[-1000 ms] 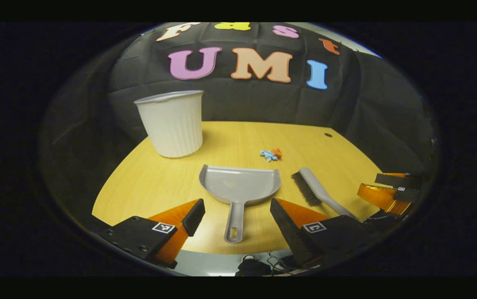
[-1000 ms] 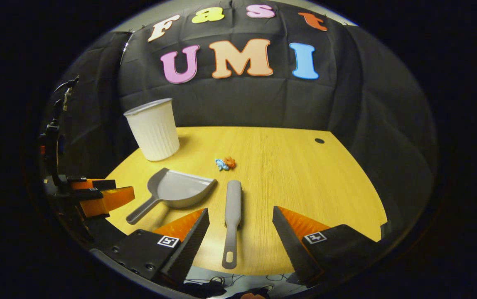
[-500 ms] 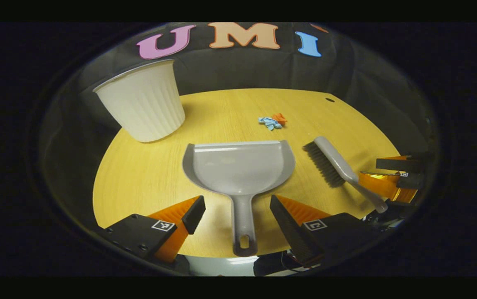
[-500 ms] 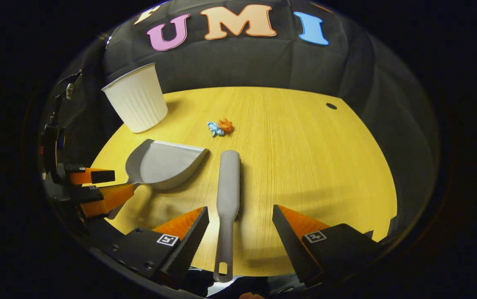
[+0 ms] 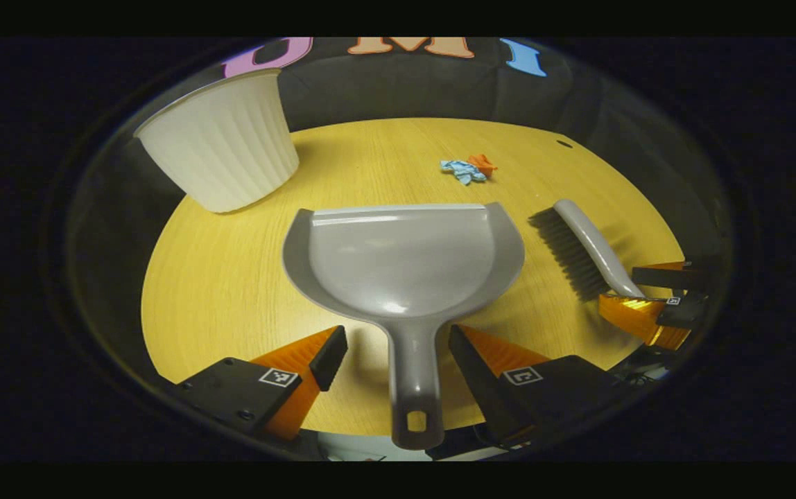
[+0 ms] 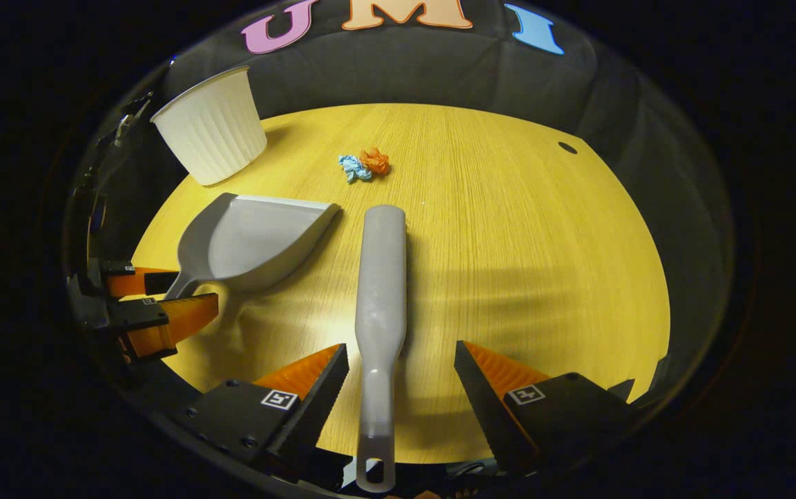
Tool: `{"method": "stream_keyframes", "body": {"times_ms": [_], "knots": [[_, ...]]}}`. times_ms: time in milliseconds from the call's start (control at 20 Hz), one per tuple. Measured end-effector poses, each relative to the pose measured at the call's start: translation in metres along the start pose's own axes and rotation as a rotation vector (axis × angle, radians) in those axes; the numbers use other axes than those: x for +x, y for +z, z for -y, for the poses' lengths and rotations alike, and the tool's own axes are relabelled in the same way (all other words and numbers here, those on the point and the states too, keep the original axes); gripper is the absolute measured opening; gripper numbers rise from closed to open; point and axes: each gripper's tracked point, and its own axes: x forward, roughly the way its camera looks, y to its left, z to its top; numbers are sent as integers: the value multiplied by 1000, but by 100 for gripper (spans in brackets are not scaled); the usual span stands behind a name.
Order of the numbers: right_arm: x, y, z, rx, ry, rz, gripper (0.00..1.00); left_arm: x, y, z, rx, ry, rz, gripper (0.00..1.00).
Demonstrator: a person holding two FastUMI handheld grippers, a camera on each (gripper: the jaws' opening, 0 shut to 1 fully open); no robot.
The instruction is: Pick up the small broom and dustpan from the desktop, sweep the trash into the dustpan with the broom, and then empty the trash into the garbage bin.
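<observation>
Both grippers had advanced over the last second. The left gripper (image 5: 393,350), jaws wide open, now straddled the dustpan (image 5: 405,260) handle; the right gripper (image 6: 401,371), equally open, straddled the broom (image 6: 378,305) handle. Neither gripped anything; closing seemed the next step.

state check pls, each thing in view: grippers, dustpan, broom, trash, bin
left gripper: open, jaws either side of the dustpan handle, not clamped
right gripper: open, jaws either side of the broom handle, not clamped
dustpan: flat on the desk, empty
small broom: lying on the desk, not lifted
trash: two crumpled scraps, blue and orange, on the desk, unswept
garbage bin: upright at the desk's far corner
</observation>
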Motion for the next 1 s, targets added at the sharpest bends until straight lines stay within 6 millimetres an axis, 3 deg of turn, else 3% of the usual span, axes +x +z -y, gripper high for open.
{"method": "stream_keyframes", "body": {"times_ms": [250, 350, 400, 450, 500, 650, 700, 800, 900, 1000], "knots": [[16, -1, -4, 0, 4, -47, 82, 13, 3, 0, 44, 10, -35, 81], [21, -3, -7, -1, 14, -71, 77, 17, 1, -1, 58, 12, -60, 70], [22, -3, -7, 1, 14, -70, 72, 19, -1, -2, 61, 11, -76, 61], [25, -2, -7, -1, 14, -71, 62, 19, -4, 0, 62, 1, -89, 58], [26, -5, -9, -4, 15, -82, 59, 19, -4, 0, 59, -3, -95, 53], [28, -6, -8, -6, 10, -98, 46, 20, -4, 3, 54, -20, -119, 49], [27, -6, -9, 5, 15, -98, 36, 20, -4, 3, 57, -19, -129, 45], [26, -6, -11, 7, 29, -112, 28, 21, -2, 3, 61, -26, -129, 35], [23, -6, -11, 6, 43, -122, 20, 20, -3, 3, 75, -41, -133, 31], [24, -6, -11, 3, 50, -123, 21, 19, -2, 2, 96, -49, -130, 29]]}}
